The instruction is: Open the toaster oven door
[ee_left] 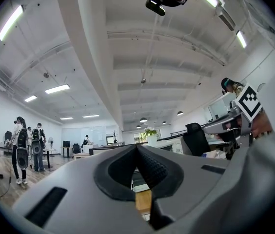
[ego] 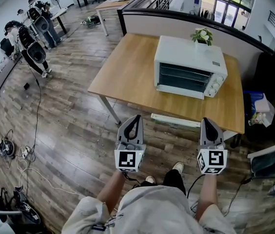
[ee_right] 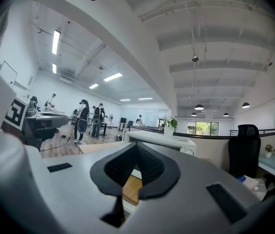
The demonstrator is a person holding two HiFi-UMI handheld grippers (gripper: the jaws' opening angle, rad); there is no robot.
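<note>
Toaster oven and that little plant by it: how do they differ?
The toaster oven is a wide white box with a dark glass door, shut; the plant is small, with green leaves in a white pot. The toaster oven stands in front, the plant behind it. Both show white surfaces.

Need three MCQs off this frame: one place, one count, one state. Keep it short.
1. Where does the white box-shaped toaster oven stand? A floor B light wooden table C chair
2. Count, green potted plant by the oven: A none B one C three
3. The oven's glass door is: A shut B half open C fully down

Key: 1 B, it sits on the tabletop; 2 B, a single plant shows behind its top; 3 A, the door lies flush with the front.
</note>
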